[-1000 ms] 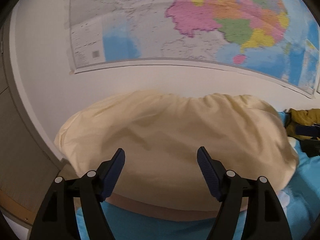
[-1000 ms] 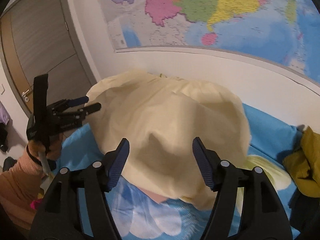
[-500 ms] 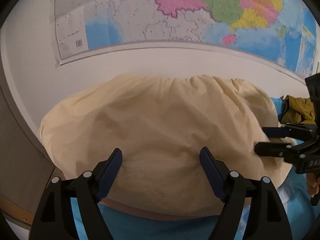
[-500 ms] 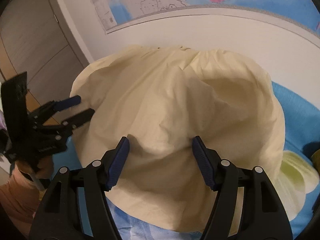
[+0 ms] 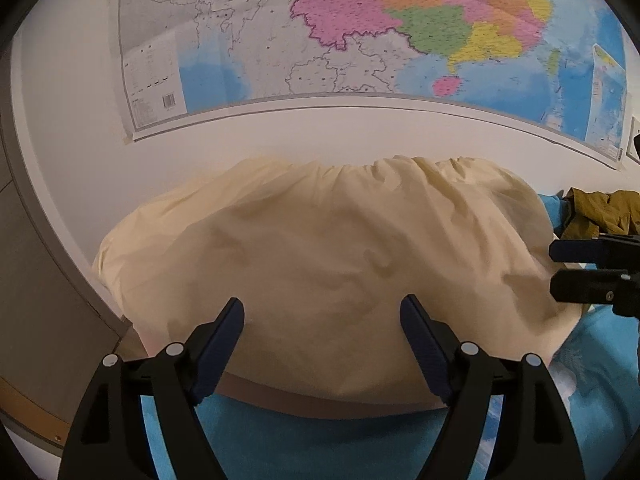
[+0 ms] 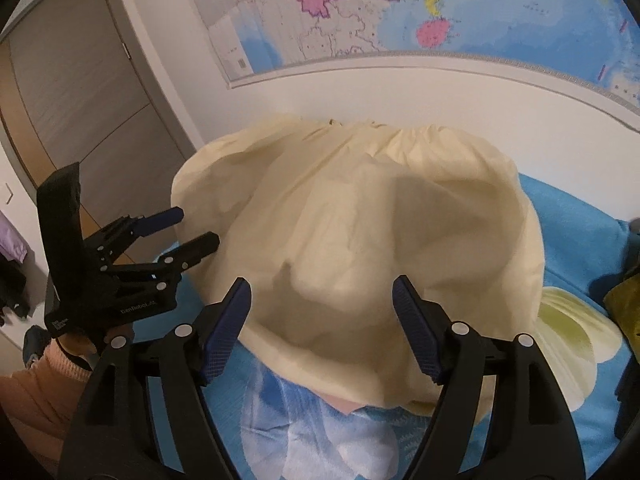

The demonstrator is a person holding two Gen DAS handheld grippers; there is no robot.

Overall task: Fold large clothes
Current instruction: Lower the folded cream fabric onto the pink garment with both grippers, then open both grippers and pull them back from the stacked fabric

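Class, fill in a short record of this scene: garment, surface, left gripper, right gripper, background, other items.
garment: cream cloth, spread in a rumpled mound, top edge gathered near the wall
surface: blue printed bedsheet
left gripper: open, jaws just widened, nothing pinched, over the cloth's near edge
right gripper: open, jaws just widened, nothing pinched, over the cloth
background: map on white wall; door to the left
other items: mustard garment lying beside the cloth

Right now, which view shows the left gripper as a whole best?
The right wrist view: the left gripper appears from the side, jaws apart, nothing between them, beside the cream garment. The left wrist view shows only its own two fingers from behind.
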